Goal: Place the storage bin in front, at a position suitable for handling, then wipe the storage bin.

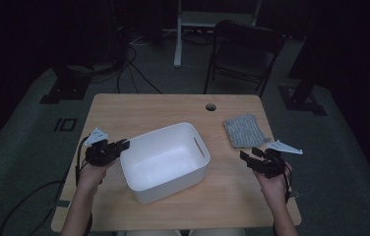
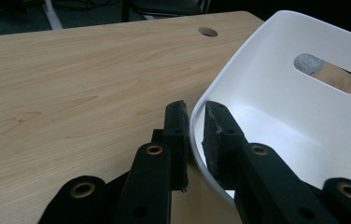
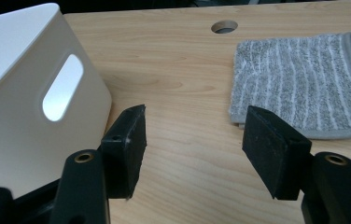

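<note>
A white plastic bin (image 1: 166, 161) sat mid-table. The left gripper (image 2: 195, 122) had its jaws closed on the bin's near rim, one pad outside and one inside the wall. The right gripper (image 3: 193, 140) hovered with jaws wide apart; a folded grey towel (image 3: 299, 86) lay just beyond its right-hand jaw, the bin beside its left-hand jaw.

Table (image 1: 138, 110) was pale wood w/ visible grain, matt. Bin (image 1: 166, 162) looked smooth white plastic, slight sheen inside. Towel (image 3: 299, 84) was grey ribbed terry cloth, rough. Gripper pads (image 3: 276, 149) were black, matt, foam-like.
</note>
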`<state>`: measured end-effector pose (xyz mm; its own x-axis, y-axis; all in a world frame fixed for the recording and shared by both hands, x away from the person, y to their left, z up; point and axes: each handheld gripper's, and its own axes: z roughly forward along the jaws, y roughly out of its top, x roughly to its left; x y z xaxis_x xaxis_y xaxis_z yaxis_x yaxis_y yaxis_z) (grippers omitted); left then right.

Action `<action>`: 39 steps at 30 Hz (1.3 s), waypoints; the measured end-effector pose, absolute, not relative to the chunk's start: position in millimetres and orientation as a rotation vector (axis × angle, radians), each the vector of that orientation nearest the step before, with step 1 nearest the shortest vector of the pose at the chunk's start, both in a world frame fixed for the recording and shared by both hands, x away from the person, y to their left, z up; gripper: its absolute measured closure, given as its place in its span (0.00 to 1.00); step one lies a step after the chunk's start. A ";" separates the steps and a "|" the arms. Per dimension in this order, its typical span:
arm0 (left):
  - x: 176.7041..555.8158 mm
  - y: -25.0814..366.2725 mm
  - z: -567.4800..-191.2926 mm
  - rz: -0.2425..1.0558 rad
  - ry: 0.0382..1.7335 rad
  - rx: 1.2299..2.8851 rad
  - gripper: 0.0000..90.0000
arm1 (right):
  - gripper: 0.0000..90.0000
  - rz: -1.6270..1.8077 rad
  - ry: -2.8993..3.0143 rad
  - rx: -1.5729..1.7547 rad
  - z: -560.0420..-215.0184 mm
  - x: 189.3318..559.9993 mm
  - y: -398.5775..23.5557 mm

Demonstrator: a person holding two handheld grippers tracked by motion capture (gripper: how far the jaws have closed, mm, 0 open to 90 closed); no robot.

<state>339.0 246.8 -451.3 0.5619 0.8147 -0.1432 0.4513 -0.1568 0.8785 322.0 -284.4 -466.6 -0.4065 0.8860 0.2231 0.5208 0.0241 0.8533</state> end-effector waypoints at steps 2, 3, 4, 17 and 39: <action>338.8 246.9 -451.5 0.454 1.046 1.789 0.89 | 0.43 1.330 1.933 1.436 -467.4 326.4 -284.6; 338.6 246.5 -451.4 0.458 1.046 1.791 0.89 | 0.43 1.333 1.935 1.428 -467.8 329.1 -285.1; 338.5 246.4 -451.4 0.459 1.046 1.791 0.89 | 0.43 1.313 1.931 1.423 -468.0 332.9 -285.4; 338.5 247.7 -453.4 0.451 1.041 1.769 0.89 | 0.38 1.249 1.930 1.466 -468.8 380.7 -294.6; 343.1 246.3 -454.9 0.416 1.034 1.750 0.88 | 0.26 1.072 1.948 1.591 -502.8 495.5 -293.2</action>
<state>343.1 246.3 -454.9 0.5721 0.7990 -0.1854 0.4473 -0.1144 0.8870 495.5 -293.2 -502.8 -0.2688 0.9506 0.1555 0.6401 0.0556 0.7663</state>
